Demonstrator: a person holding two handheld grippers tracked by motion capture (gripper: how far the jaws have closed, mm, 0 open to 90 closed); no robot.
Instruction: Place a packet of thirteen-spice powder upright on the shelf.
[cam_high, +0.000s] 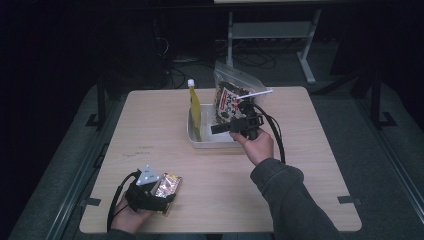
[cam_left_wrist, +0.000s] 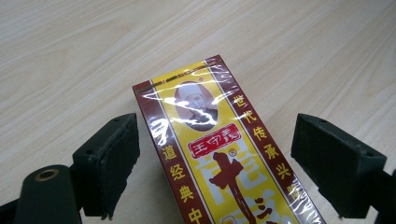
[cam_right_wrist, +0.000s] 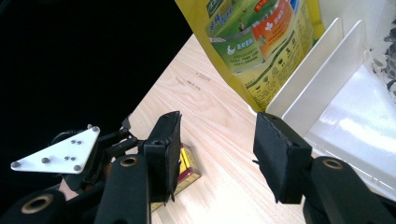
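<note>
High view first: nearest the person's edge of the wooden table, the left gripper rests low at the front left corner, with a flat yellow and dark-red box lying on the wood under its front end. Left gripper view shows this box wrapped in shiny film, printed with a small portrait and Chinese characters, lying lengthwise between the two black jaws; the jaws stand spread with a gap of bare wood on either side of the box, so the pads do not press on it. Farther in, the right gripper is held by a hand in a grey sleeve above the front rim of a white tray near the table's middle. Right gripper view shows its jaws spread with nothing between them, above wood just beside the tray's divided wall. Standing in the tray are a yellow pouch with a white cap and, behind it, a clear zip bag of dark contents.
</note>
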